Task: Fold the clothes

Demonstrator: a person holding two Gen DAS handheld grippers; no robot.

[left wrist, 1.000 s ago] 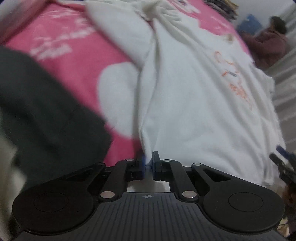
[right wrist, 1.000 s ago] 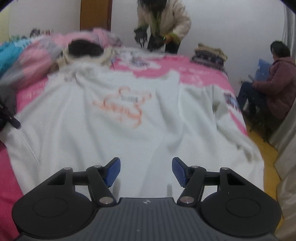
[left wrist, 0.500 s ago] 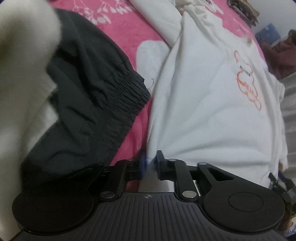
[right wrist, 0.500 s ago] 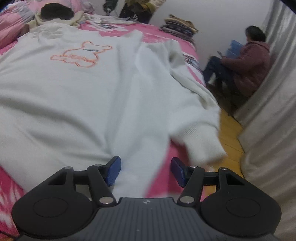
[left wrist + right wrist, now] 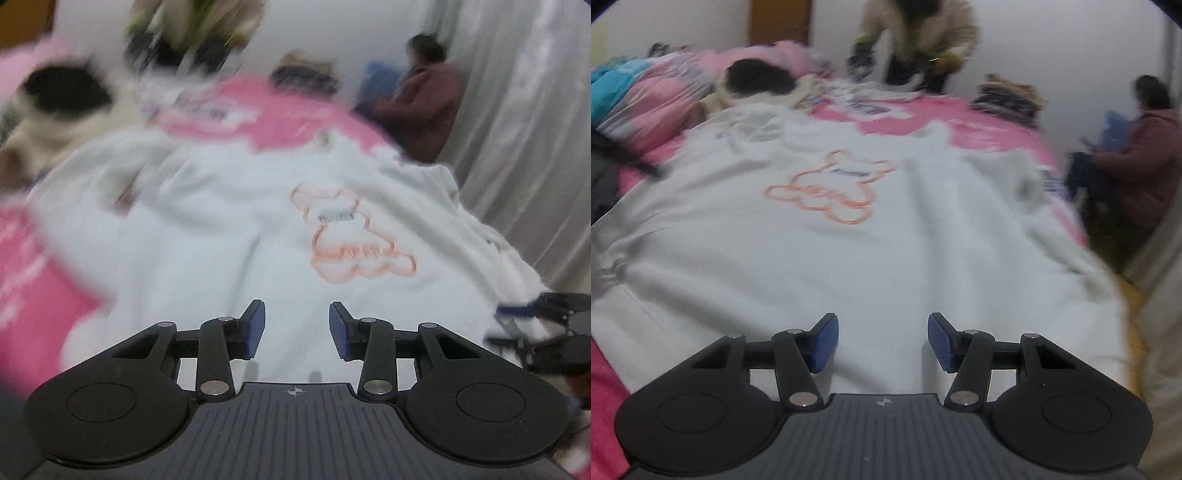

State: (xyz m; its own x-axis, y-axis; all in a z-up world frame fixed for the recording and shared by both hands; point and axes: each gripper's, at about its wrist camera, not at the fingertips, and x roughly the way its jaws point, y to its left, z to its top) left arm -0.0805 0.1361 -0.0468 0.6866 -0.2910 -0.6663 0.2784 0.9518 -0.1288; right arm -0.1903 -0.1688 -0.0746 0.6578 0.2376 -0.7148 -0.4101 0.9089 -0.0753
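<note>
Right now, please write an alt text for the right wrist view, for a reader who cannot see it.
A white sweatshirt with an orange bear outline lies spread on a pink bed. The right gripper hovers over its near hem, jaws closing with nothing pinched between them. Behind, one person stands at the bed and another sits at the right.

White sweatshirt (image 5: pixel 849 251) with orange bear outline (image 5: pixel 831 192), spread front-up and rumpled across pink bedspread (image 5: pixel 979 125)

The sweatshirt (image 5: pixel 820 236) lies spread on the bed (image 5: pixel 990 125), filling the middle of the frame. Behind it, upper centre, a person (image 5: pixel 916 33) stands; at right another person (image 5: pixel 1137 155) sits beside the bed.
</note>
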